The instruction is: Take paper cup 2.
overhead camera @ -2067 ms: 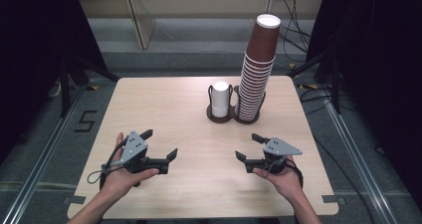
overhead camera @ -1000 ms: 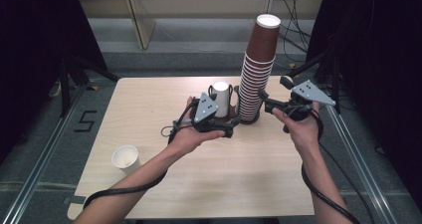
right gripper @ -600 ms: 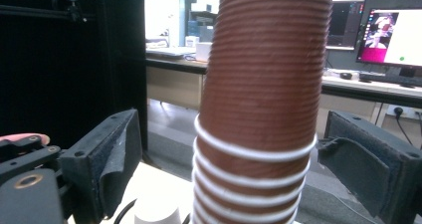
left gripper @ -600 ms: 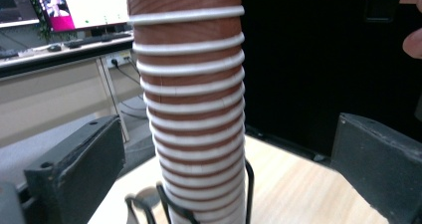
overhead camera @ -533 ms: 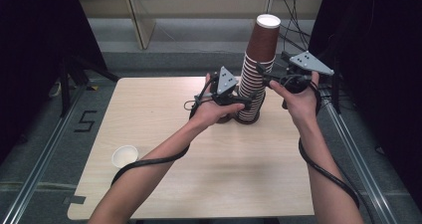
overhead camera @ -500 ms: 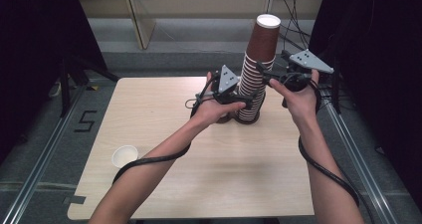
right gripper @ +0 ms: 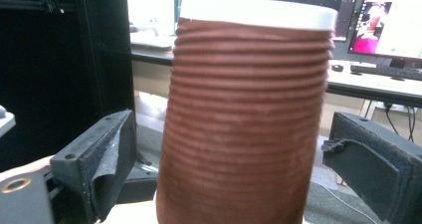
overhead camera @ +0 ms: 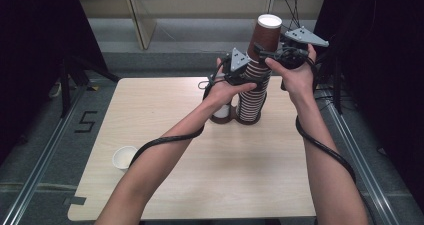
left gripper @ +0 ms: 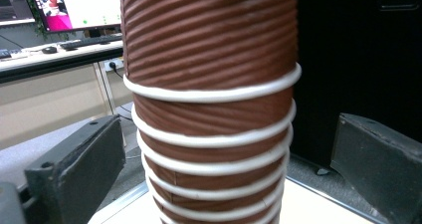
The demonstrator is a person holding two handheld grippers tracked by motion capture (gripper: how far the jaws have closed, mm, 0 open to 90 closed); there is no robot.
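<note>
Your right gripper [overhead camera: 264, 53] is at the top cup [overhead camera: 265, 34] of the tall cup stack [overhead camera: 252, 92], which stands at the far side of the table [overhead camera: 200, 170]. Its fingers [right gripper: 94, 164] have just been opening and sit on either side of that cup, clear of it. Your left gripper [overhead camera: 248, 77] is lower on the stack, fingers [left gripper: 74, 169] spread wide with the cups between them, not pressing. A white cup [overhead camera: 123, 158] stands near the table's left edge.

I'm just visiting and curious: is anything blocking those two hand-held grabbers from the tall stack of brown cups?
Nothing visible. The right gripper has open fingers around the top cup; the left gripper straddles the stack lower down.
</note>
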